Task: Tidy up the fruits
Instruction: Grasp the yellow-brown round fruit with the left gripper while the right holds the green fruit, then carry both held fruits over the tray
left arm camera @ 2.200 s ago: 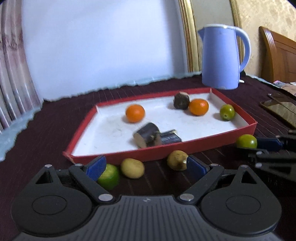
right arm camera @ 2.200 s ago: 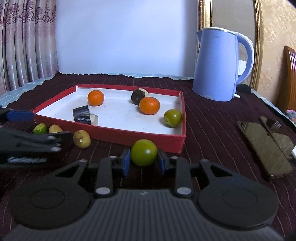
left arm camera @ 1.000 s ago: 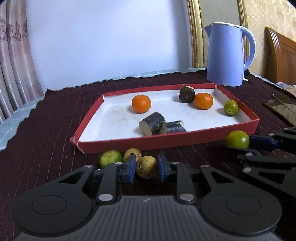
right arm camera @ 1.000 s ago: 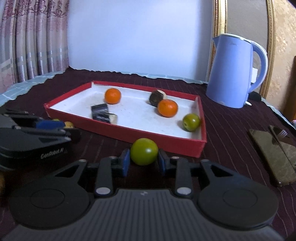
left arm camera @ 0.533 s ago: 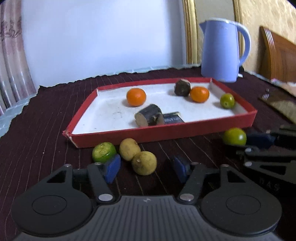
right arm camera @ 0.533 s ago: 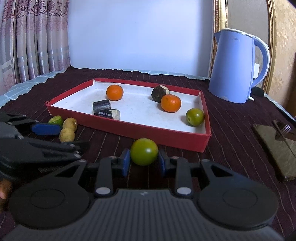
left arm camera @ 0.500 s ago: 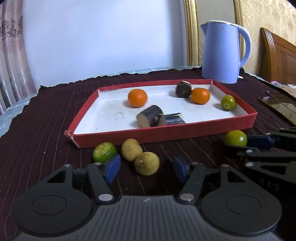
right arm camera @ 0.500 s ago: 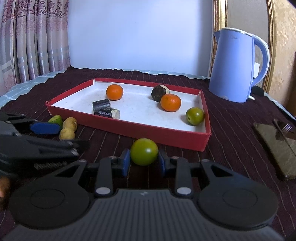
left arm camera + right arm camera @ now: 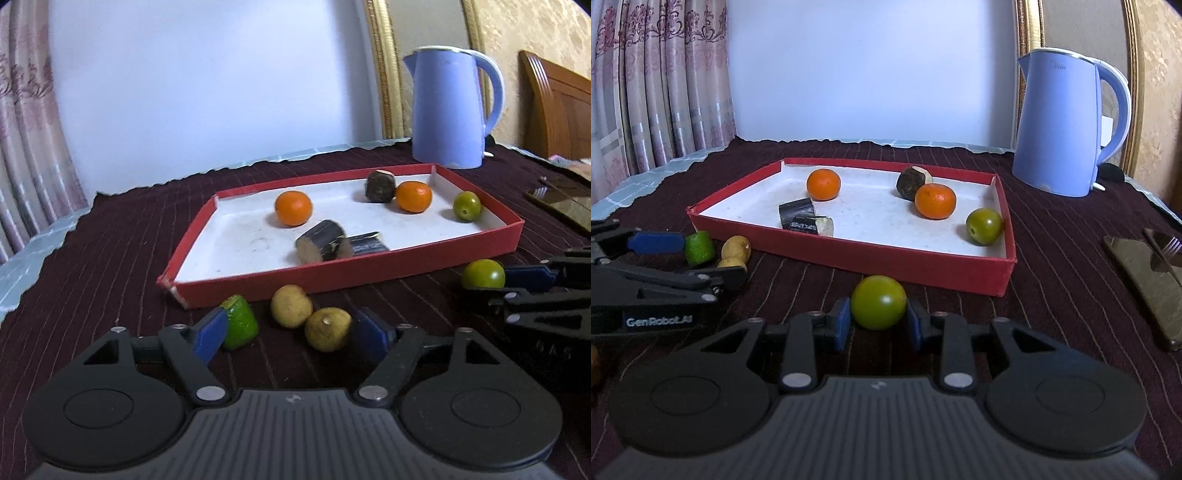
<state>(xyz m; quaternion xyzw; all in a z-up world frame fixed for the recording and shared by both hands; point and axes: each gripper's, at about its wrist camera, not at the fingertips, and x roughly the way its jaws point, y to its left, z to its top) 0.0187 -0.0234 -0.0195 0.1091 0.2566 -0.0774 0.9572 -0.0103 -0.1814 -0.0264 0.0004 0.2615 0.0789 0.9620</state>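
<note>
A red tray (image 9: 351, 269) with a white floor holds two oranges (image 9: 293, 208), a green fruit (image 9: 467, 206) and dark cane pieces (image 9: 320, 245). In front of it lie a lime (image 9: 240, 326) and two yellowish fruits (image 9: 328, 329) on the dark cloth. My left gripper (image 9: 291, 321) is opening; both yellowish fruits sit loose between its jaws, and the lime rests against the outer side of the left pad. Just before the tray's near wall (image 9: 886, 258), my right gripper (image 9: 878, 323) is shut on a round green fruit (image 9: 878, 302), seen also as the green fruit (image 9: 483, 274) at the right of the left wrist view.
A blue kettle (image 9: 1067, 125) stands behind the tray's right corner. A dark phone with a fork (image 9: 1145, 273) on it lies at the right. Curtains (image 9: 646, 92) hang at the left, past the cloth's pale edge. A wooden chair back (image 9: 557, 110) stands at the far right.
My left gripper's jaws have spread apart and let go of the yellowish fruit, which now lies beside the other one. The right gripper keeps its grip on the green fruit.
</note>
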